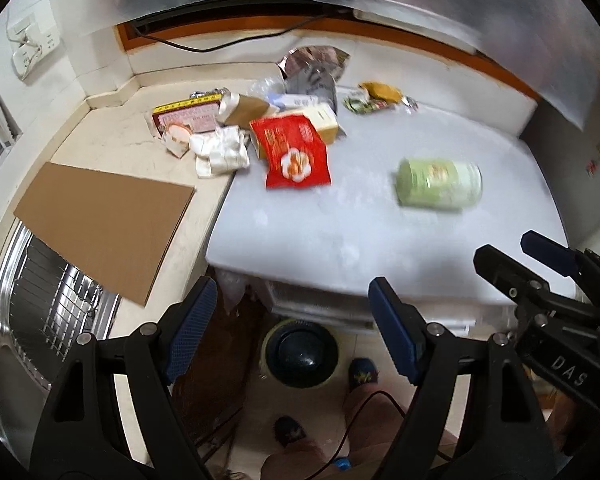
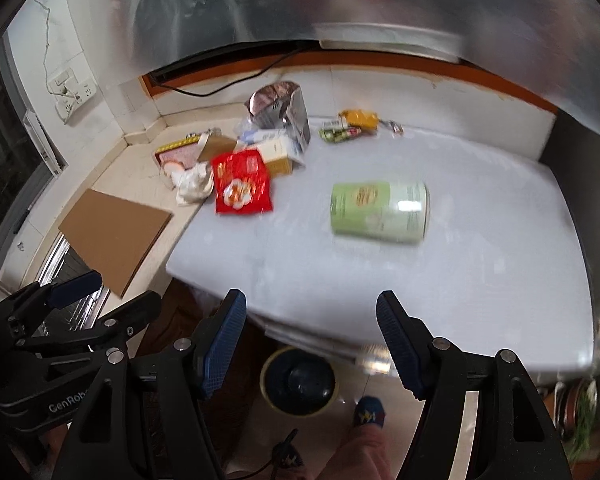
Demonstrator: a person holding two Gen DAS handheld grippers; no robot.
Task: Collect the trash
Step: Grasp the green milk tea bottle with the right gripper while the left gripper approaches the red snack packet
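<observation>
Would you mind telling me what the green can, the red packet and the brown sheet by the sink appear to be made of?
The green can looks like metal or coated card with a glossy label: a bright highlight shows near one end. The red packet appears to be thin shiny plastic film, creased and glinting. The brown sheet looks like matte cardboard, flat and stiff.

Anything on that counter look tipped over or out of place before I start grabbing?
Yes. The green can lies on its side alone on the white surface. The cardboard sheet juts over the counter edge above the metal rack. Wrappers and boxes sit heaped near the back, a red packet in front.
</observation>
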